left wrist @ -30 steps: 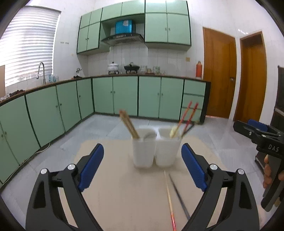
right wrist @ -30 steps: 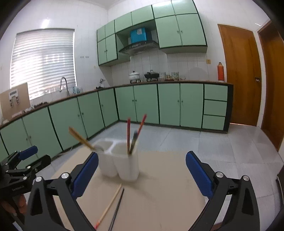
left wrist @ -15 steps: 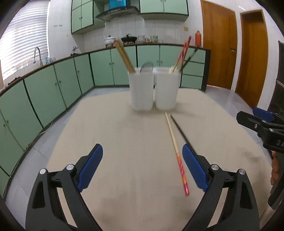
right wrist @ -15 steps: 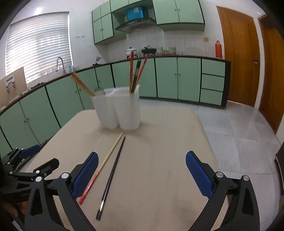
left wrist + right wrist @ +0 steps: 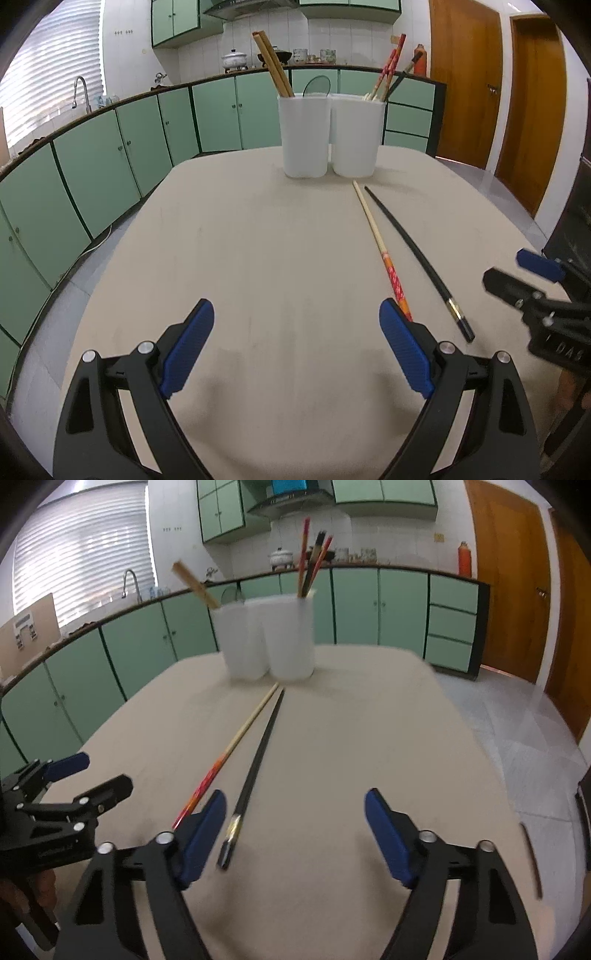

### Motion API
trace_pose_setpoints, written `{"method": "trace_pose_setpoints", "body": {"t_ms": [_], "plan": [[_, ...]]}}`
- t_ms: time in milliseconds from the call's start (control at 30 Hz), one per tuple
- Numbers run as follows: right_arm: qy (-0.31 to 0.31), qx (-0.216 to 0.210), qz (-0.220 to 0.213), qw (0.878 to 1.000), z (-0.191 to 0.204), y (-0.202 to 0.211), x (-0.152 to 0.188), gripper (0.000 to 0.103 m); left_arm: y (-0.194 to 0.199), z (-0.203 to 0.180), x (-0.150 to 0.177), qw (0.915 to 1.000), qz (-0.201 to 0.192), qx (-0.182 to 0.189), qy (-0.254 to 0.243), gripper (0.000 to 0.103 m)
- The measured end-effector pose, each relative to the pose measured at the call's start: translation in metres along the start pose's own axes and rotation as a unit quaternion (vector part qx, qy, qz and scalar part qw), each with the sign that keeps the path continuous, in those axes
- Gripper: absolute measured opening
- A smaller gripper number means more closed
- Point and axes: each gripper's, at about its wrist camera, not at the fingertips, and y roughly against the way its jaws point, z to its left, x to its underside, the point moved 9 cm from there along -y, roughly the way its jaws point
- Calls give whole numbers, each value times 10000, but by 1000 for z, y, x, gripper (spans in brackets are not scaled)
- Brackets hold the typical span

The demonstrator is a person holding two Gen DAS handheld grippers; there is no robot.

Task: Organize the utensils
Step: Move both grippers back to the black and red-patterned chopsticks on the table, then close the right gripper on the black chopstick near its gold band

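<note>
Left wrist view, task partly done: near the table's (image 5: 221,240) far edge, left cup (image 5: 304,136) holds wooden chopsticks (image 5: 271,62), right cup (image 5: 356,136) red-patterned and dark ones; a red-ended chopstick (image 5: 380,251) and black chopstick (image 5: 413,254) lie loose mid-table; left gripper (image 5: 295,350) open, empty; right gripper (image 5: 295,834) closing, nothing pinched.

Two cups (image 5: 306,136); two loose chopsticks (image 5: 380,247); perhaps six standing

Red-patterned chopstick (image 5: 384,254) end (behind blue pad (image 5: 405,350))
</note>
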Motion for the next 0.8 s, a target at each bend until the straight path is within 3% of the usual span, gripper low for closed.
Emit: {"method": "trace_pose_setpoints", "body": {"t_ms": [400, 667, 800], "plan": [[242, -36, 293, 9993, 26, -8, 24, 39, -3, 3, 17, 9998, 166, 67, 119, 84], [413, -12, 349, 9985, 33, -10, 29, 31, -4, 0, 16, 9997, 167, 112, 158, 84], [422, -5, 360, 9985, 31, -11, 29, 20, -6, 1, 17, 9995, 177, 128, 209, 84]]}}
